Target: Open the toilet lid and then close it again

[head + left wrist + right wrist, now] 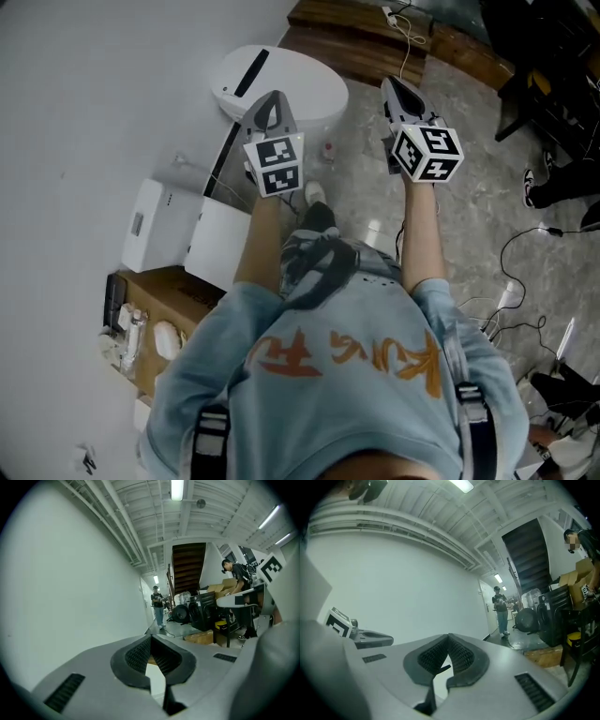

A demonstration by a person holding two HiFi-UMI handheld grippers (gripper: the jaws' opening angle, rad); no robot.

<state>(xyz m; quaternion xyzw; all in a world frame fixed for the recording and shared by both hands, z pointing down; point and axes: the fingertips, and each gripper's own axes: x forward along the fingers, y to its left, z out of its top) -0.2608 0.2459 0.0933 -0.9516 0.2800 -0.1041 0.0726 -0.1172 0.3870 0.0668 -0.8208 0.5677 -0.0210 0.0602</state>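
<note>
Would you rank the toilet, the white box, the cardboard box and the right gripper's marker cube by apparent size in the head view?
1. toilet
2. white box and cardboard box, roughly alike; the person's shoulder hides part of the latter
3. marker cube on the right gripper, smallest though nearest the camera

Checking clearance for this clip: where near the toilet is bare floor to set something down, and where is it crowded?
Bare: grey speckled floor between the white oval toilet and the dark furniture at upper right. Crowded: white boxes and a brown cardboard box pack the toilet's left side; loose cables litter the lower right floor.
</note>
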